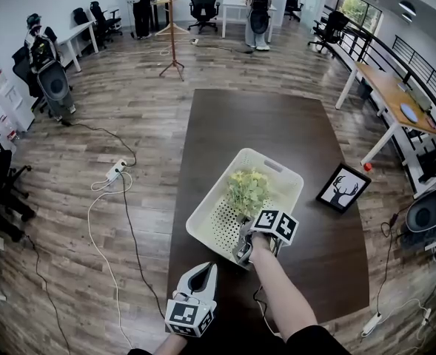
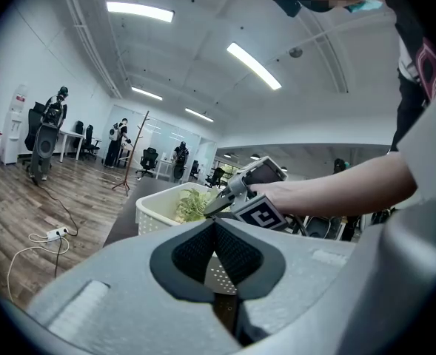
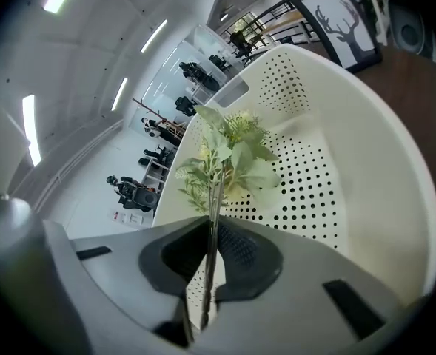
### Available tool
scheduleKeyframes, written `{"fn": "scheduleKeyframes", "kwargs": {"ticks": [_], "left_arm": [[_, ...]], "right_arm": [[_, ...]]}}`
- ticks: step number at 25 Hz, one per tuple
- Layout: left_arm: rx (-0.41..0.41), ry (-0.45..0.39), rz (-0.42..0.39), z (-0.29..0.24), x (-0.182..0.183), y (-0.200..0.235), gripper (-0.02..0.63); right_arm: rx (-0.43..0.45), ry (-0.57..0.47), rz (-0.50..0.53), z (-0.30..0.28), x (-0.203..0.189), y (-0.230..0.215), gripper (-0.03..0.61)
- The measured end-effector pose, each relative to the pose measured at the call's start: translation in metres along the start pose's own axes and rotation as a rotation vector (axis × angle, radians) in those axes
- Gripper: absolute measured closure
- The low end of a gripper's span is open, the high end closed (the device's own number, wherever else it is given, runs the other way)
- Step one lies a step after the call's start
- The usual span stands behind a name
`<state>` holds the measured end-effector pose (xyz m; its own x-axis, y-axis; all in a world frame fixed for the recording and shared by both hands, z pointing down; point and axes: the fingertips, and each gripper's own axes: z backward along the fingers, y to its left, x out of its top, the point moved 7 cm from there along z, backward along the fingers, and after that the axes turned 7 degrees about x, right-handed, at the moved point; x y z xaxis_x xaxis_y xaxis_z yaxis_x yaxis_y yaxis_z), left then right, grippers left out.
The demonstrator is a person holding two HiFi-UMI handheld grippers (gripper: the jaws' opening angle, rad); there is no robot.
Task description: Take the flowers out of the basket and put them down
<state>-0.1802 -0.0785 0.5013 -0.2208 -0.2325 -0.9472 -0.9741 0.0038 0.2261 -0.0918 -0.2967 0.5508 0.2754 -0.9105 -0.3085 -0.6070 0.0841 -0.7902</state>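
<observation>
Toward the near edge of the table (image 1: 277,124), about midway between its left and right edges, you had your right gripper (image 1: 241,251) reaching down into the white perforated basket (image 1: 203,224). Its jaws were pinching the thin stem (image 3: 212,224) of the flowers (image 1: 247,191) low down, with the pale green leaves and yellowish blooms fanning out past the pads. The bunch was inside the basket walls, over the dotted floor, and you could not tell from any view whether it had left that floor. Your left gripper (image 1: 200,276) hung just off the table's near edge, aimed toward the basket, with its jaws pressed together and nothing between them. The step in hand looked like the grasp, made and ready for the lift, so the task was barely begun. Your next move probably called for a steady rise until the blooms cleared the rim, then a carry to bare tabletop, which lay free toward the far edge and the left edge, and only then a release. The stem was slender, so a tilt might have let it swing in the pads. The light basket might have ridden up, and your free gripper could have steadied it. You had one basket, one bunch of flowers on the one stem you held, and one picture frame (image 1: 343,187) with a deer near the right edge, well apart from the basket.
</observation>
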Motion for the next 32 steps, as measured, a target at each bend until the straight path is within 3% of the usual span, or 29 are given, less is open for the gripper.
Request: {"fn": "scheduleKeyframes", "kwargs": {"ticks": [14, 21, 32], "left_arm": [[-0.010, -0.032, 0.007, 0.005, 0.007, -0.008, 0.606], [-0.021, 0.016, -0.018, 0.007, 0.001, -0.017, 0.606], [-0.027, -0.021, -0.015, 0.016, 0.007, -0.025, 0.606]], "right_arm": [[0.054, -0.040, 0.100, 0.028, -0.004, 0.016, 0.538], [0.085, -0.060, 0.151, 0.043, -0.005, 0.025, 0.538], [0.122, -0.067, 0.232, 0.071, -0.017, 0.035, 0.538]]}}
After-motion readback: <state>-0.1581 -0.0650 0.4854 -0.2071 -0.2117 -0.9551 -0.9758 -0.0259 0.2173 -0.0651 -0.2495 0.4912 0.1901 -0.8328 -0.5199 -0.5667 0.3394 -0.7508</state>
